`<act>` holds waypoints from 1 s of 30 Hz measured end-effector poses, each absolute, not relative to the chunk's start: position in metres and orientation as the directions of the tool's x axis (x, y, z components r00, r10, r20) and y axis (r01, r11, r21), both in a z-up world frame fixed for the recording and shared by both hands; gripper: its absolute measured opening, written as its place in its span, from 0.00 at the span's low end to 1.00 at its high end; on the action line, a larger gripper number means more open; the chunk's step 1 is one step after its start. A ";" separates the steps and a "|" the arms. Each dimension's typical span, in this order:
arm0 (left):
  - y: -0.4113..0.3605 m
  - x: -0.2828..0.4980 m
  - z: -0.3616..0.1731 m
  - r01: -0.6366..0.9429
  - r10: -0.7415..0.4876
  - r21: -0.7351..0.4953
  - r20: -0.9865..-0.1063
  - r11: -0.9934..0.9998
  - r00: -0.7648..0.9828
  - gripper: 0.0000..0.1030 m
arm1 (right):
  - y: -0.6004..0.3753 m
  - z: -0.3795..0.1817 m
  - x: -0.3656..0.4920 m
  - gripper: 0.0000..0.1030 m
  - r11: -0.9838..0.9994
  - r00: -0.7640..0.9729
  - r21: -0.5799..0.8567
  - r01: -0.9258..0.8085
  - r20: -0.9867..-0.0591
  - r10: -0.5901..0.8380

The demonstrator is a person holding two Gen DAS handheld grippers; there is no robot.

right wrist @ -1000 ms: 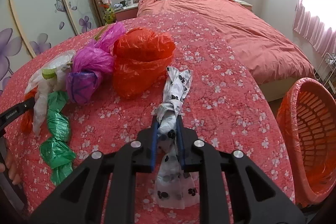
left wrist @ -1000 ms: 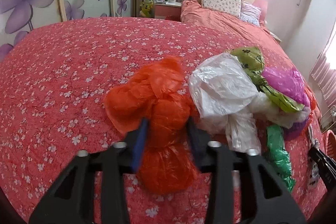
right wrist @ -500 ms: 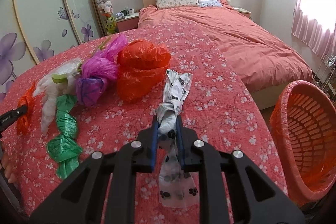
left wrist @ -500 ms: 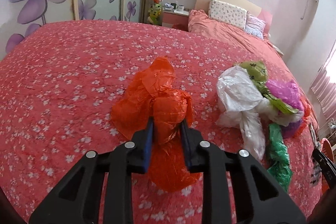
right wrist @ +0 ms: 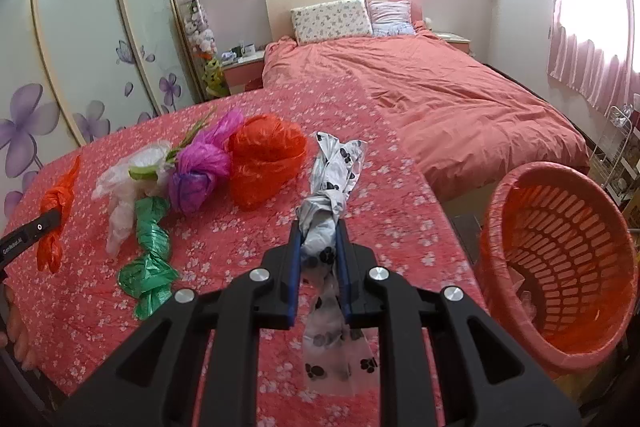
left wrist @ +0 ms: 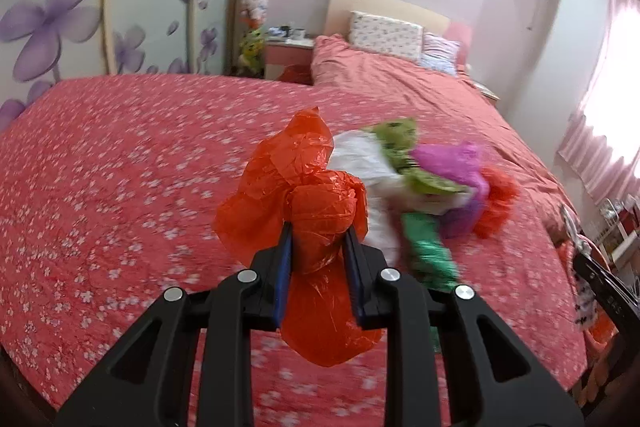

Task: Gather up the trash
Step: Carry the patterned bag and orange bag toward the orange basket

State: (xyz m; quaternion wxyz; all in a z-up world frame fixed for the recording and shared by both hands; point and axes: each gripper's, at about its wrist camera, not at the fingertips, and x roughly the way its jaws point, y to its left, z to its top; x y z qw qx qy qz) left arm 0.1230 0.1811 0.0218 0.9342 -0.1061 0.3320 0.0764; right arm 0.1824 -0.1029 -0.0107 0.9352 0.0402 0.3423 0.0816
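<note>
Left gripper [left wrist: 318, 231] clamped narrowly on knotted orange plastic bag [left wrist: 308, 187], lifted above floral red bedspread [left wrist: 100, 167]; right gripper [right wrist: 318, 227] pinching paw-print white plastic bag [right wrist: 334, 183], beside orange slatted basket [right wrist: 560, 227]

Left tongs [left wrist: 319, 233] clamped; right tongs [right wrist: 319, 233] clamped (both angled downward).

To my left the flowered bedspread [left wrist: 100, 187] lies bare, free passage for a gripper. Ahead, a heap of bags [right wrist: 192, 179] crowds the middle. On my right, the orange basket [right wrist: 560, 227] stands just off the bed's edge, its mouth unobstructed.
</note>
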 end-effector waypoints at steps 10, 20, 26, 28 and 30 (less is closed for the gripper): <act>0.109 0.123 0.035 -0.056 -0.013 -0.095 -0.603 0.994 0.798 0.24 | -0.126 0.008 0.162 0.16 0.986 0.791 0.128 -0.105 -0.590 0.161; 0.047 0.134 0.031 0.096 -0.140 -0.104 -0.603 0.990 0.785 0.24 | -0.163 0.010 0.151 0.16 0.991 0.811 0.127 -0.047 -0.574 0.112; 0.017 0.143 0.025 0.174 -0.205 -0.111 -0.612 0.979 0.763 0.24 | -0.190 0.003 0.149 0.16 0.990 0.810 0.139 0.002 -0.581 0.080; 0.008 0.145 0.022 0.195 -0.223 -0.114 -0.616 0.974 0.756 0.24 | -0.200 0.000 0.149 0.16 0.990 0.809 0.140 0.023 -0.584 0.064; -0.002 0.148 0.020 0.212 -0.236 -0.114 -0.620 0.971 0.749 0.24 | -0.209 -0.003 0.149 0.16 0.990 0.808 0.135 0.044 -0.587 0.045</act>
